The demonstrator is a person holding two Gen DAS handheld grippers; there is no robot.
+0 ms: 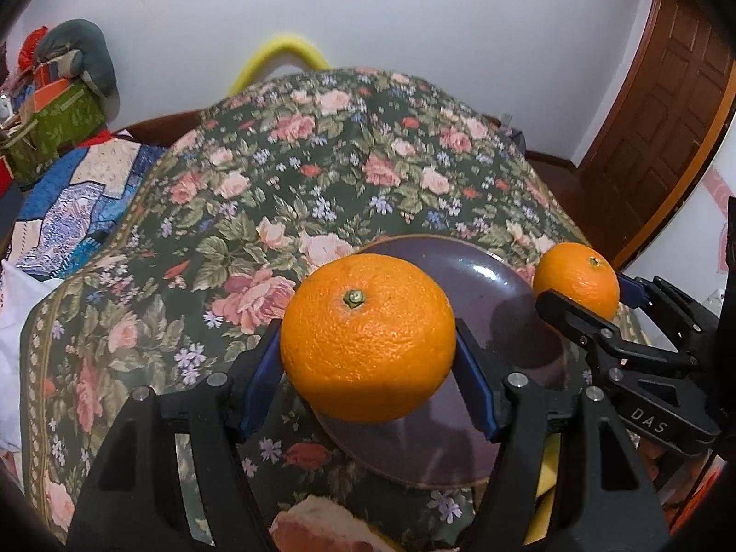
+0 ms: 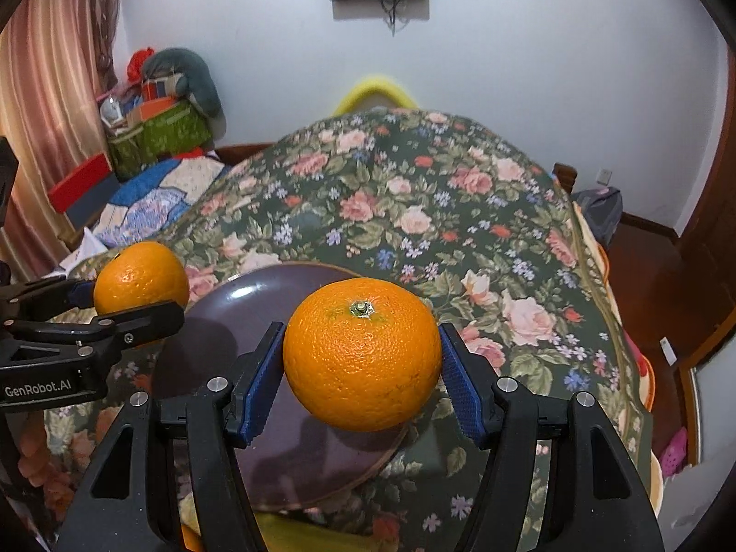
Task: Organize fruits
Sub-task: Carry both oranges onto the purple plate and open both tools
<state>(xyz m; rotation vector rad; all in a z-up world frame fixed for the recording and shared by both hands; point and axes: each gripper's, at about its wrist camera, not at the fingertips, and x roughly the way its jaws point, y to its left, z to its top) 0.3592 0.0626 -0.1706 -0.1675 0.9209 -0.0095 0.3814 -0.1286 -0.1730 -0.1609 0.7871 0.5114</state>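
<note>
I have an orange in each gripper, both carried above the dark purple plate (image 1: 487, 285) that sits on the floral bedspread (image 1: 322, 147). The left orange (image 1: 368, 336) sits stem up between the blue pads (image 1: 474, 386) of the left gripper (image 1: 368, 368), which is clamped on it across its widest part; the right orange (image 2: 362, 353) is clamped the same way in the right gripper (image 2: 363, 372), stem up, pads on its flanks. Neither fruit touches the plate as far as I can judge; each casts a shadow on the glaze below it. These should handle as firm, fairly heavy balls with pebbly skin that grips well on the ribbed pads, but being round they could roll once freed, so I would hold them at the equator as now and not squeeze harder, since the rind will bruise. The plate is shallow and glossy, so I expect a set-down fruit to slide toward its middle; placing them stem up and close to each other looks safest. Beyond the bed I see a patchwork quilt (image 1: 78, 202), a wooden door (image 1: 662, 106) and the pale wall.
</note>
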